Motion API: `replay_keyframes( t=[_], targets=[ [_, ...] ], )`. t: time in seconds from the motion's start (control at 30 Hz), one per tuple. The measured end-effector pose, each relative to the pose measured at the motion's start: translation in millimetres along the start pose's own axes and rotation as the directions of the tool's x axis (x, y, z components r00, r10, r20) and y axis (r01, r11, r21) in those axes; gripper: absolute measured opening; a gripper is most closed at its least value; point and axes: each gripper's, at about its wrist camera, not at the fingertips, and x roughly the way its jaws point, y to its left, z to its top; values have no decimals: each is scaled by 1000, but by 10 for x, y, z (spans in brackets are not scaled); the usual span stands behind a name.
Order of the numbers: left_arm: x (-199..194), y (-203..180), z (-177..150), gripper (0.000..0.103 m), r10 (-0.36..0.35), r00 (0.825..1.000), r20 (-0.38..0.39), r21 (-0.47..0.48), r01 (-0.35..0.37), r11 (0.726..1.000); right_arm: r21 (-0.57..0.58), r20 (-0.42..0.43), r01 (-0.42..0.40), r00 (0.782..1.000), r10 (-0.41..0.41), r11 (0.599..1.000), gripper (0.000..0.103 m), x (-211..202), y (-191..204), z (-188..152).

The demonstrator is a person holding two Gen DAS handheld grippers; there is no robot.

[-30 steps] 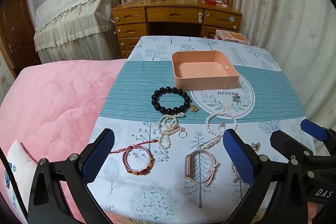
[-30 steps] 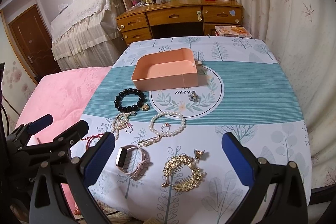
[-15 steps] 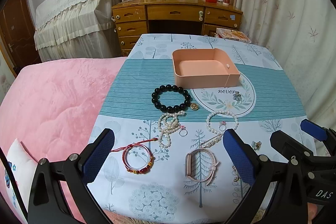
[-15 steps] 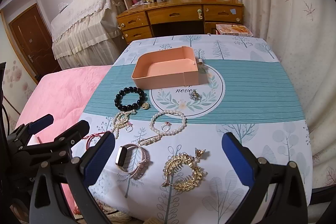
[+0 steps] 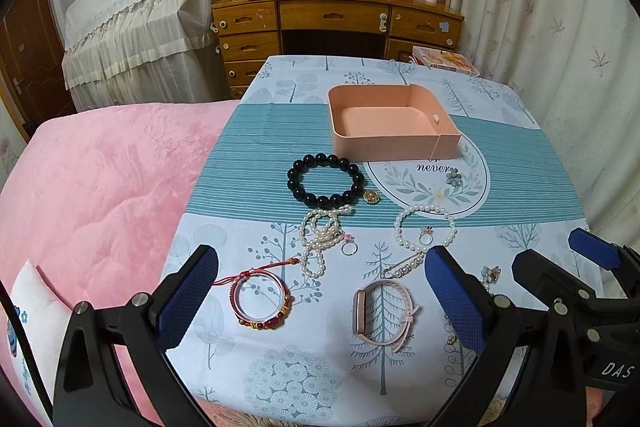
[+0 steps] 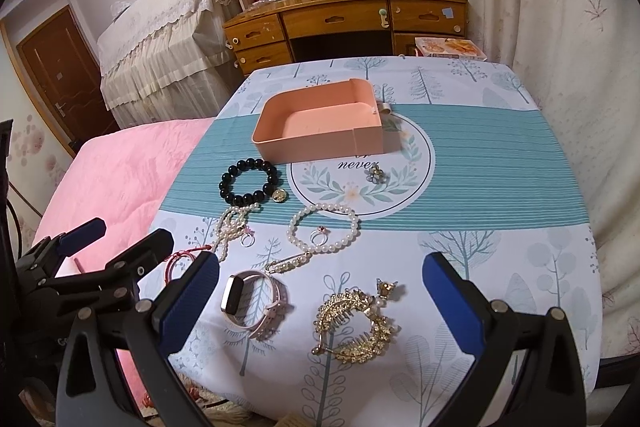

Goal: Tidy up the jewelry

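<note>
Both my left gripper and right gripper hover spread, barely shifted; pink tray at twelve o'clock remains unfilled.

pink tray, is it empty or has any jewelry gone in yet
Empty. The pink tray shows only its bare floor in both views; the black bead bracelet lies outside it.

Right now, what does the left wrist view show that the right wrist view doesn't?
Only the left wrist view shows the whole red cord bracelet with red and gold beads. Only the right wrist view shows the whole gold filigree hair claw. Both show the empty pink plastic tray, black bead bracelet, round pearl bracelet, pink watch, and the open left gripper and right gripper.
</note>
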Motion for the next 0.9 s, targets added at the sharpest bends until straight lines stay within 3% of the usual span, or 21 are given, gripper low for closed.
replay_keyframes(
  t=[0.5,0.67,0.83,0.9],
  targets=[
    [302,332,366,102,12,1000,-21,-48,-13,999,-5,-52,-29,998,29,1000,94,173,-94,318],
    [538,492,577,102,-14,998,-68,-32,12,999,34,-149,-62,987,67,997,78,468,-222,466],
    [991,555,782,102,-45,981,-187,-9,44,999,85,-259,-53,963,74,995,64,869,-371,522],
    [1197,564,814,102,-26,975,-222,-3,27,1000,97,-304,-53,949,80,994,59,1031,-395,513]
  ],
)
